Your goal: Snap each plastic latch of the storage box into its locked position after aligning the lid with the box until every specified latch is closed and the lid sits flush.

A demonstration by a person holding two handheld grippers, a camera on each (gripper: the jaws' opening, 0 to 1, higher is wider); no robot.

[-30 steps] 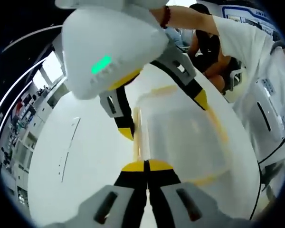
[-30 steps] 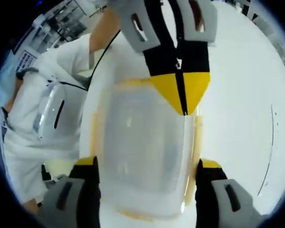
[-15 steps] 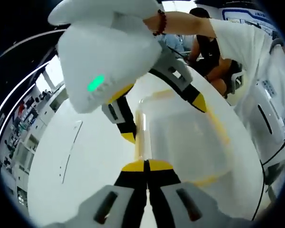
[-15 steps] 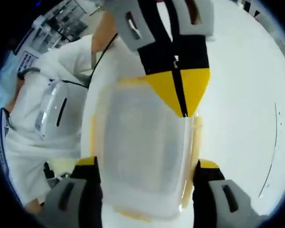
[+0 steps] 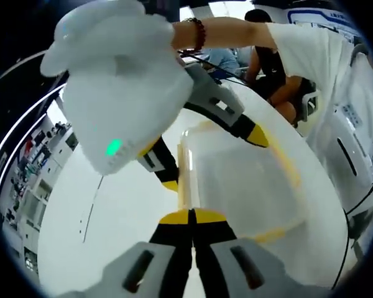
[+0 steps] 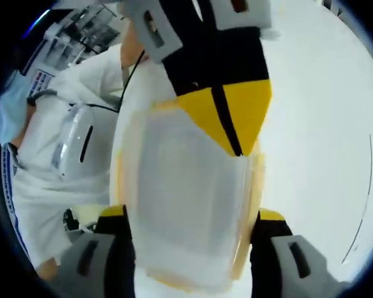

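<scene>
Bright, even overhead light, heavy fisheye bending at edges, and soft blur throughout.

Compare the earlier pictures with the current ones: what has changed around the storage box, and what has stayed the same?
Little has changed. The left gripper stays shut, its tips against one end of the storage box. The right gripper stays open, straddling the opposite end; in the left gripper view its body appears closer and further left. Nothing was taken hold of or let go.

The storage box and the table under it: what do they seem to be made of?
The storage box looks like frosted, translucent plastic: the surface is cloudy, and the yellow trim along its edges glows through it. The table has a smooth, matt white top with no grain showing; it may be laminate or painted board, and the pictures leave that open.
</scene>
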